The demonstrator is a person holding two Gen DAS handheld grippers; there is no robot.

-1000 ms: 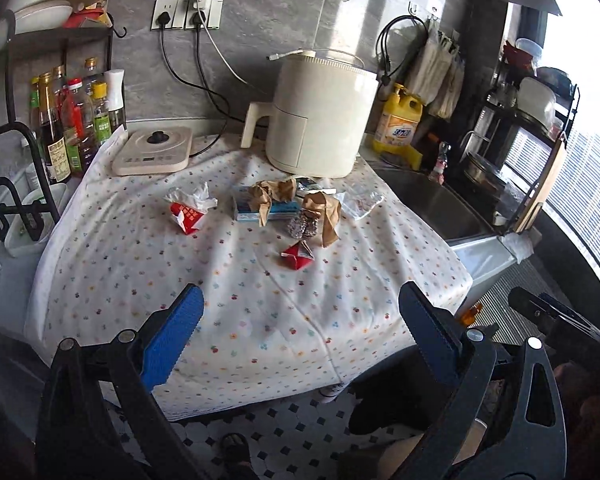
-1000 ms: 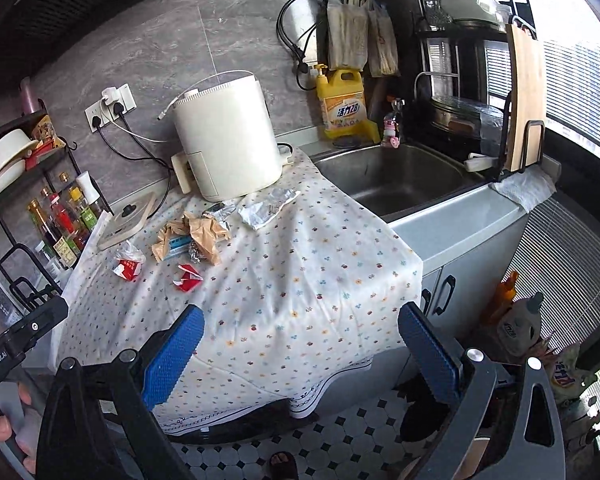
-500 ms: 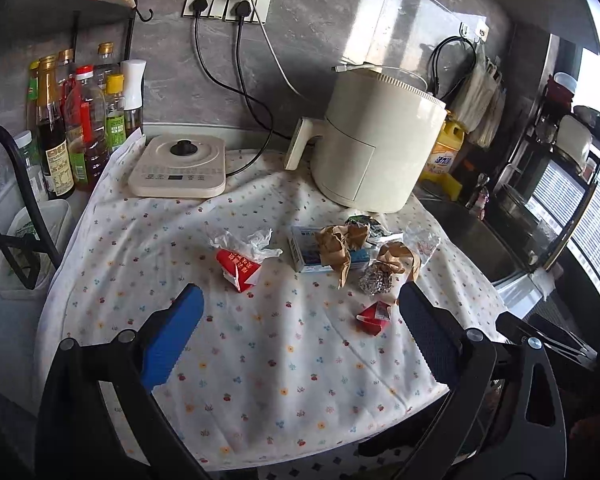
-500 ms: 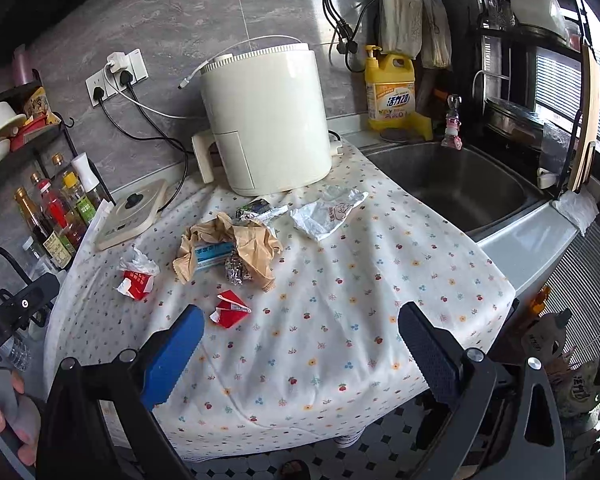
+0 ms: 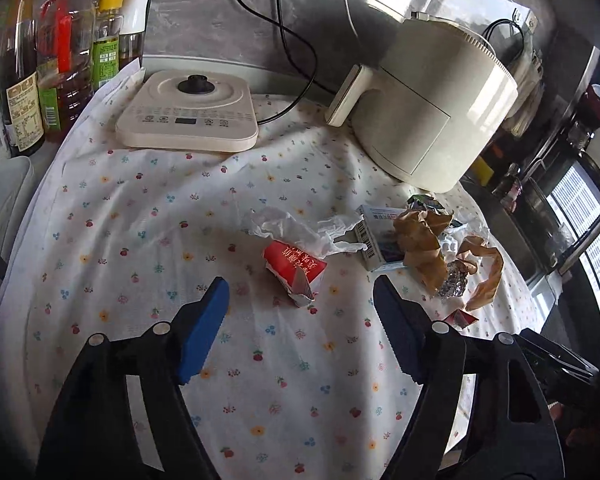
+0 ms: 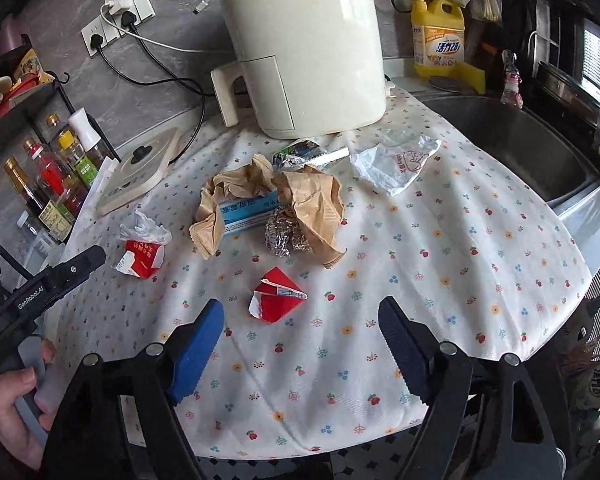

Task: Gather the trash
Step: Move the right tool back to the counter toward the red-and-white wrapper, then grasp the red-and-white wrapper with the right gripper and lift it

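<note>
Trash lies on a flowered tablecloth [image 5: 148,208]. A torn red carton [image 5: 294,268] with a crumpled clear wrapper [image 5: 296,230] lies just ahead of my left gripper [image 5: 300,300], whose jaws are closing with nothing between them. A smaller red scrap [image 6: 278,294] lies right in front of my right gripper [image 6: 300,312], whose jaws are also closing on empty air. Behind it sit crumpled brown paper [image 6: 312,196], a blue-white box [image 6: 248,210], a foil ball [image 6: 284,236] and a clear plastic bag [image 6: 396,160].
A cream air fryer [image 6: 304,44] and a flat cooker base [image 5: 188,116] stand at the back. Sauce bottles [image 5: 60,52] line the left. A steel sink [image 6: 512,144] lies right, with yellow detergent [image 6: 440,40] behind. A person's hand [image 6: 12,404] holds the left tool.
Both grippers have come forward and down over the table, so the trash looks much nearer. Their jaws stand narrower than before. Nothing on the cloth has moved.
</note>
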